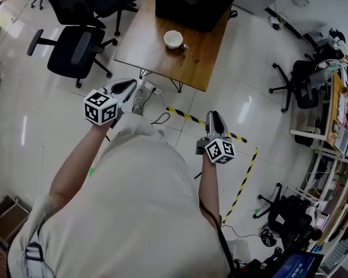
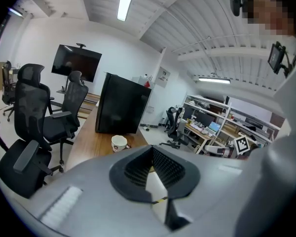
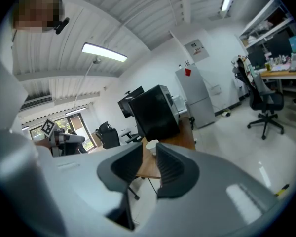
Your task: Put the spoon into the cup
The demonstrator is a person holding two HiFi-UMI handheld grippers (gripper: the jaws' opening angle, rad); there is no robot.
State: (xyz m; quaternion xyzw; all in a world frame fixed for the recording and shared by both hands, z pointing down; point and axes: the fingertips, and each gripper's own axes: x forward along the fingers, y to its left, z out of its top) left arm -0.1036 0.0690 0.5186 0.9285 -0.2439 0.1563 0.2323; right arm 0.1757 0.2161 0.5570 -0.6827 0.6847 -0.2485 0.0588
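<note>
Both arms raised before the torso, elbows bent, hands well apart. Left forearm (image 1: 75, 169) is bare and angles up the head view; left gripper (image 1: 130, 86) points forward and slightly toward the right side, its marker cube (image 1: 100, 107) nearest the body. Its jaws meet at the tips, nothing between. Right gripper (image 1: 213, 116) points straight ahead; jaws drawn nearly together with only a thin slit, empty.

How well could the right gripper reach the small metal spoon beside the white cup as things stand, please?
Probably not yet: the right gripper hangs well short of the brown wooden table; only open floor lies between.
</note>
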